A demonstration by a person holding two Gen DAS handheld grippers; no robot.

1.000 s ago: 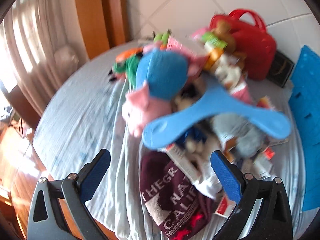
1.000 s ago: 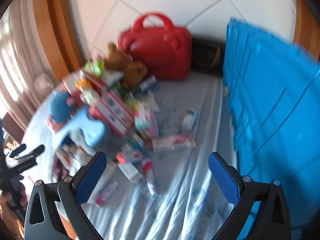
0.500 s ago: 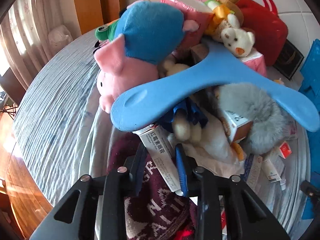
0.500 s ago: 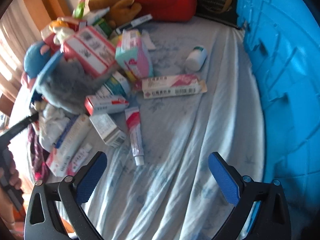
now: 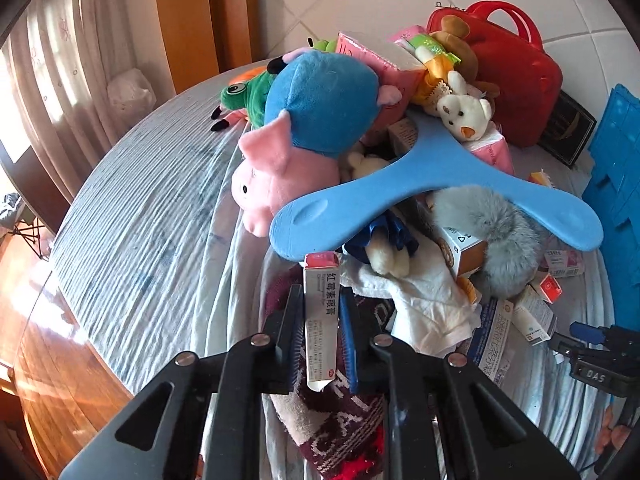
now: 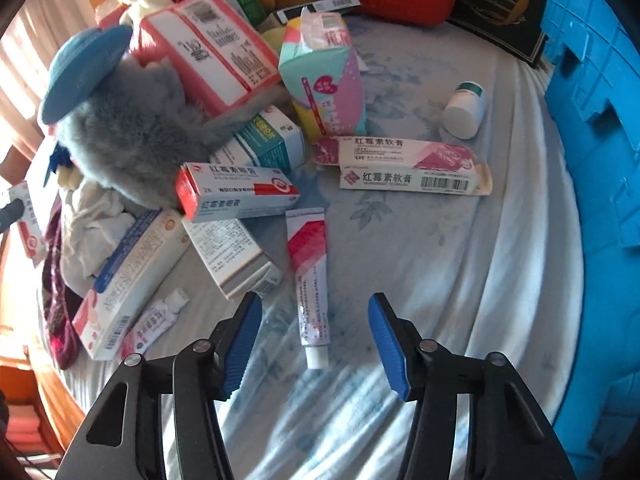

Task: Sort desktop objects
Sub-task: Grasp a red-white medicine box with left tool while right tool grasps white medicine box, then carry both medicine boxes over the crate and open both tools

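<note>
Two grippers: each works at the heap of toys and medicine packs on a cloth-covered counter (image 5: 132,216).
Carton: a slim white box (image 5: 321,320) with a red end stands between the left gripper's pads, its far end under the blue boomerang-shaped toy (image 5: 424,196).
Left gripper: the left gripper (image 5: 320,330) has just been closing and now clamps the carton, both pads pressed flat on its long sides, above a maroon lettered cloth (image 5: 340,432).
Tube: a red-and-white ointment tube (image 6: 310,280) lies flat on the cloth, cap toward the camera.
Right gripper: the right gripper (image 6: 314,322) has just been narrowing; its jaws stand half apart on either side of the tube's cap end, neither pad touching it.
Near the tube: a white box (image 6: 236,256) just to its left, a red-ended carton (image 6: 236,192) above that, a long pink carton (image 6: 408,164) beyond.
Bottle: a white pill bottle (image 6: 464,110) lies on its side, well apart from the heap.
Plush: a pink pig (image 5: 280,176) in blue, a green frog (image 5: 244,94), a white bear (image 5: 462,114), a grey furry toy (image 5: 492,236).
Back: a red case (image 5: 508,76) against the tiled wall.
Right edge: a blue crate (image 6: 596,128).
</note>
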